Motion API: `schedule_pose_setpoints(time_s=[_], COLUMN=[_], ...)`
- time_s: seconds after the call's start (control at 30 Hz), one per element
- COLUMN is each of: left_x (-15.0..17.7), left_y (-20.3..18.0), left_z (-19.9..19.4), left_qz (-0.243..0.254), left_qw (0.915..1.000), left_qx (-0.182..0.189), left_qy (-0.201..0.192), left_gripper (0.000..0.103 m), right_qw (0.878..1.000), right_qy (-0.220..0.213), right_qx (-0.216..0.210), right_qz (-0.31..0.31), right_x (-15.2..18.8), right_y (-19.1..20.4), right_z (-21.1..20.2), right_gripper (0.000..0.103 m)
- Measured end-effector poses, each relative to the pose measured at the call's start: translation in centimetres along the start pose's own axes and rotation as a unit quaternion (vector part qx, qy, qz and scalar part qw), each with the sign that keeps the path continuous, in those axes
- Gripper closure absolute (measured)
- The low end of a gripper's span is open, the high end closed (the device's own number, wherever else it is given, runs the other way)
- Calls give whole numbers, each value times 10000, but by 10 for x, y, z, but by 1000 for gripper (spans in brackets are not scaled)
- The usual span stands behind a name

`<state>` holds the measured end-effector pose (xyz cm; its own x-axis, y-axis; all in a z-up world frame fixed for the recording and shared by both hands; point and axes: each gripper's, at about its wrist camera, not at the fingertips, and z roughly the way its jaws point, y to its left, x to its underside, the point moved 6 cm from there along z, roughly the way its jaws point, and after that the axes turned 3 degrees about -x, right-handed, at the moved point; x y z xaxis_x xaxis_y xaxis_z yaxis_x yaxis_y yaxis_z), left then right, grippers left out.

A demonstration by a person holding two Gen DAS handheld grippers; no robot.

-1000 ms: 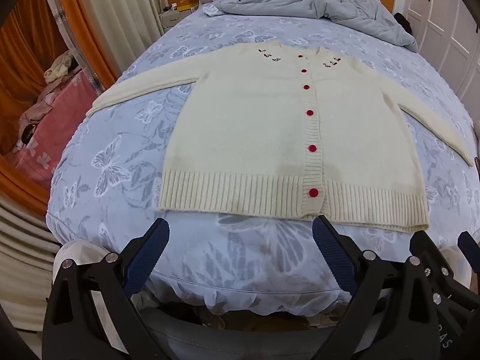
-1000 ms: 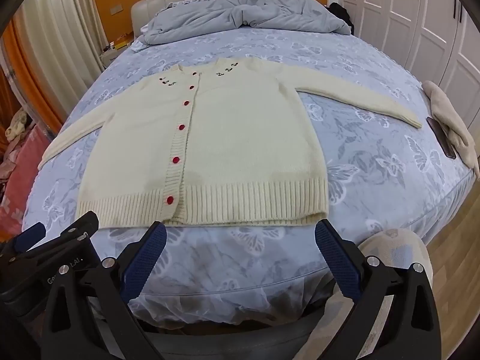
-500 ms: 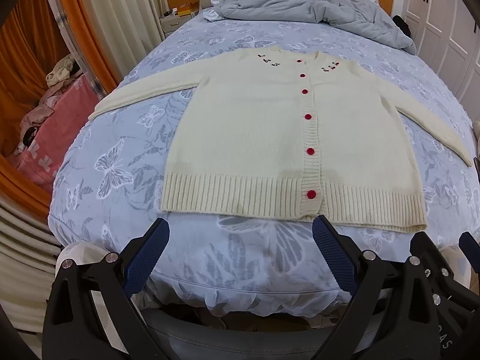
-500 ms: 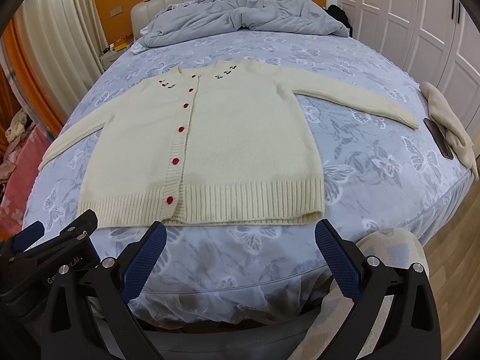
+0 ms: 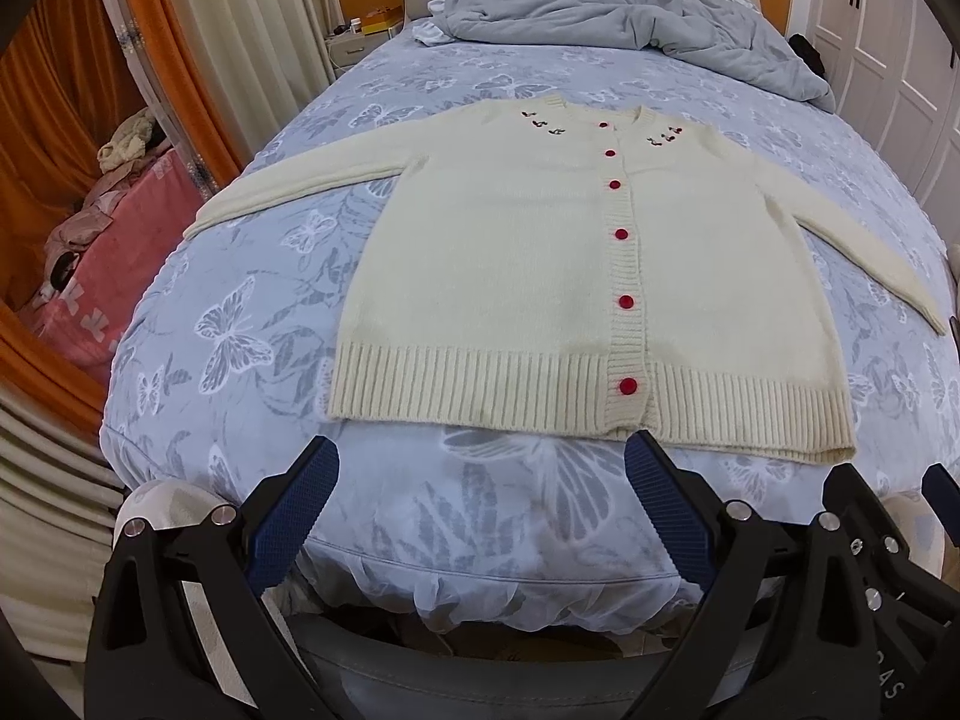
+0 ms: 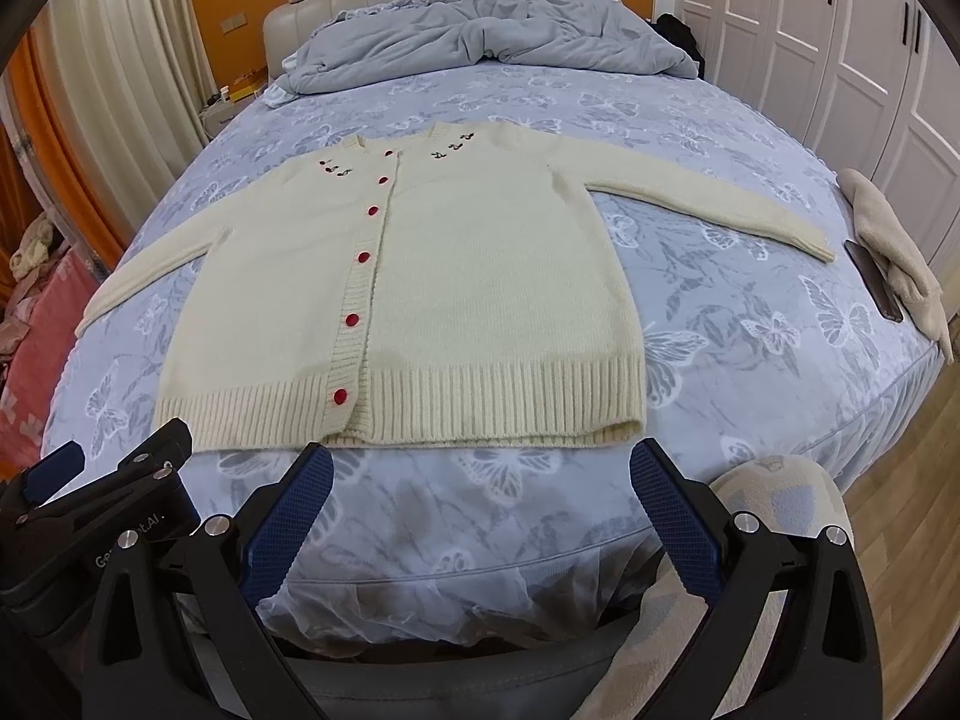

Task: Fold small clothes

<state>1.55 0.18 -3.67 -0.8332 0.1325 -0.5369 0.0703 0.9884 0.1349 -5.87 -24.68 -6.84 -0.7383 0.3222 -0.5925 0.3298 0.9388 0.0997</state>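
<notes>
Bed [image 5: 252, 276] with a blue butterfly-print cover fills both views, ahead of and below both sets of tongs. Crumpled grey duvet [image 6: 480, 30] is heaped at the far end by the headboard, well beyond the tongs. Cream cardigan [image 5: 540, 276] lies flat and unfolded on the bed, front up, buttoned with red buttons [image 5: 627, 385], both sleeves spread out sideways; its ribbed hem is the nearest edge, just ahead of both tongs' tips and not touching them. Left tongs [image 5: 483, 468] are spread wide, nothing between the blue pads, hovering over the near bed edge with the hem's buttoned stretch ahead. Right tongs [image 6: 483, 471] are also spread wide and empty, with the hem's right half just ahead. Right view only: beige cloth [image 6: 894, 252] lying at the bed's right edge, far right of the tongs, with a dark flat thing [image 6: 873, 282] touching it, maybe a phone, too small to tell; white wardrobe doors [image 6: 840, 48] beyond; the left tongs' black body at lower left. Left view only: pink bedding [image 5: 114, 252] and a beige soft item [image 5: 129, 141] off the bed's left side, orange curtain [image 5: 54, 96] behind, far left of the tongs; small nightstand [image 5: 354, 45] by the headboard with small items on it, unclear what.
</notes>
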Motion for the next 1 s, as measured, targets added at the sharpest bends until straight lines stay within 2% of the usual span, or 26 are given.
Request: schedule_pose_setpoints(time_s=[1.0], left_x=[1], left_y=[5], left_z=[-2], left_qz=[-22], left_qw=[10000], left_qx=[-15], left_qy=[-4], left_gripper=[9], right_qw=[10000], right_qy=[2], right_qx=[20], right_qz=[-12], right_x=[1], right_y=[0], right_z=[0], right_gripper=[5])
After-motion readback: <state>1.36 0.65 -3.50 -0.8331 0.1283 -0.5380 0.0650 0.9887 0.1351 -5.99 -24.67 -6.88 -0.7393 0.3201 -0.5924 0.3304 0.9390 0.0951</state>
